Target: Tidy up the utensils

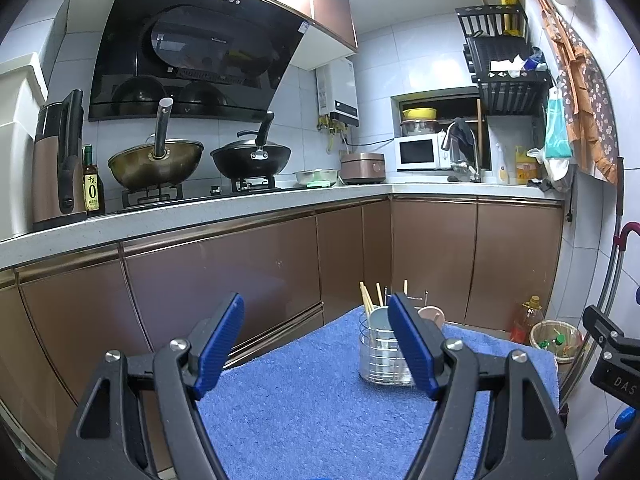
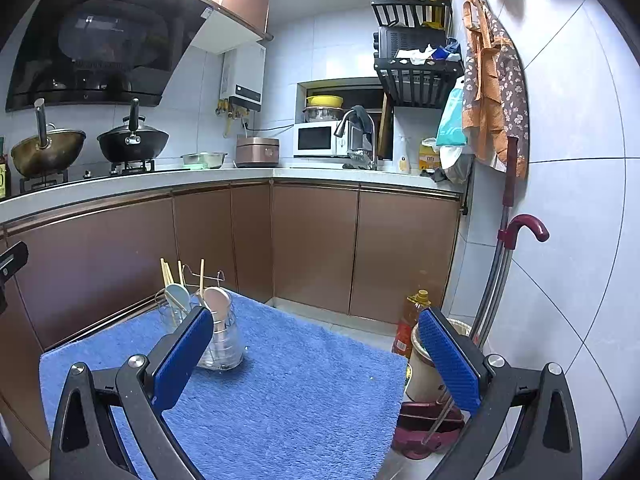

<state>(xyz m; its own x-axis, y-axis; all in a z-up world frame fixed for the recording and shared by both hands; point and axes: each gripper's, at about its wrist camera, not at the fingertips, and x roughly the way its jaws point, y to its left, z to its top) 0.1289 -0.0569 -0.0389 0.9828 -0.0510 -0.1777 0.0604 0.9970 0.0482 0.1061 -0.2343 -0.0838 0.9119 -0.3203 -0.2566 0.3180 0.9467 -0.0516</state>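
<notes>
Ahead of both claws: wire holder (image 2: 222,344) is standing upright, carrying chopsticks (image 2: 166,274) and perhaps two spoons (image 2: 218,298).
Towel (image 2: 300,392): lying bare around it.
Left gripper (image 1: 316,344): gaping, empty.
Right gripper (image 2: 316,354): gaping, empty.

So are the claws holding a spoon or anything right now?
No, nothing is held. The left claw and the right claw are both open and empty above the blue towel; the spoons sit in the holder.

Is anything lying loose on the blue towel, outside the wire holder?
No: in the right wrist view the blue towel is bare around the wire holder, and the spoons and chopsticks all stand inside it.
</notes>
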